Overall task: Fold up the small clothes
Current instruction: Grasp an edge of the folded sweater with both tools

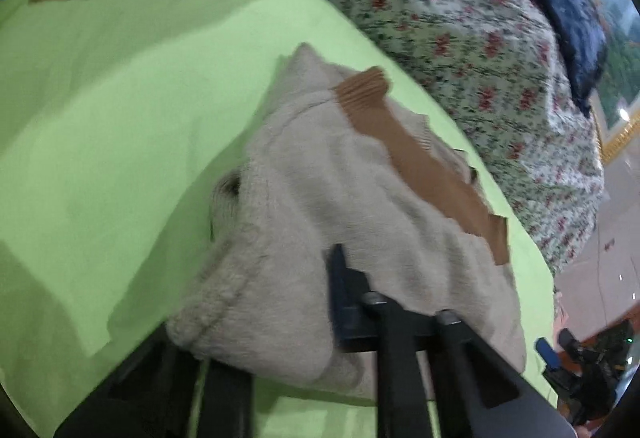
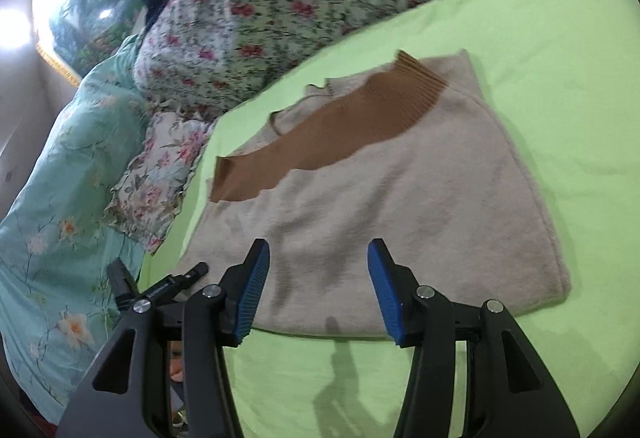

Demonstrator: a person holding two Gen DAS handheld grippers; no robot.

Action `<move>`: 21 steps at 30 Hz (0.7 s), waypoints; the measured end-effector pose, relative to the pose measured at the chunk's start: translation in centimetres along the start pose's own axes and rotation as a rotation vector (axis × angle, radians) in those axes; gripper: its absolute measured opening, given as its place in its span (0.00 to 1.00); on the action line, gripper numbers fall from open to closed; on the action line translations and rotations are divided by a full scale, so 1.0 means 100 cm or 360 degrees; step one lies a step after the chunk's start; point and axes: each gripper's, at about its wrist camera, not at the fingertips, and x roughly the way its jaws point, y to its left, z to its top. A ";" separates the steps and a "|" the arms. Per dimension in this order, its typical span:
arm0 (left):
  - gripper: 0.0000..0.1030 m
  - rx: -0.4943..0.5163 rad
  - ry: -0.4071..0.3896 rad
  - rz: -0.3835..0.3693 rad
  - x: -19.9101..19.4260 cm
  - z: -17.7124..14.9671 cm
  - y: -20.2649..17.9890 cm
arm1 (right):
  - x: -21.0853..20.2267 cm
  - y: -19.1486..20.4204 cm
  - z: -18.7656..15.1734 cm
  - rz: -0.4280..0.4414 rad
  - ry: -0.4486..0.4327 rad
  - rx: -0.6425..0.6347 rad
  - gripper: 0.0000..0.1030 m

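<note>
A beige knitted sweater with a brown ribbed band lay folded on the lime-green sheet of the bed. The right claw hung just above the sweater's near edge with its blue-padded fingers spread wide, nothing between them. In the left wrist view the same sweater was bunched and lifted at its near end, draped over the left claw; one dark finger showed against the knit while the other was hidden beneath it, so the claw seemed closed on the fabric. A floral quilt was heaped along the far side of the sheet, and a teal flowered cover lay beside it. No containers were visible.
</note>
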 end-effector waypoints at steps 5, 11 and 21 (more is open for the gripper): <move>0.07 0.0259 -0.0100 -0.0099 -0.027 0.006 -0.058 | -0.018 -0.012 0.000 -0.0030 -0.0041 0.0015 0.51; 0.07 0.0586 -0.0071 -0.0280 -0.032 -0.014 -0.144 | -0.028 -0.030 0.026 0.0065 -0.0022 0.0067 0.51; 0.07 0.0851 0.0136 -0.0342 0.015 -0.068 -0.200 | 0.084 0.000 0.091 0.0516 0.0384 0.0046 0.73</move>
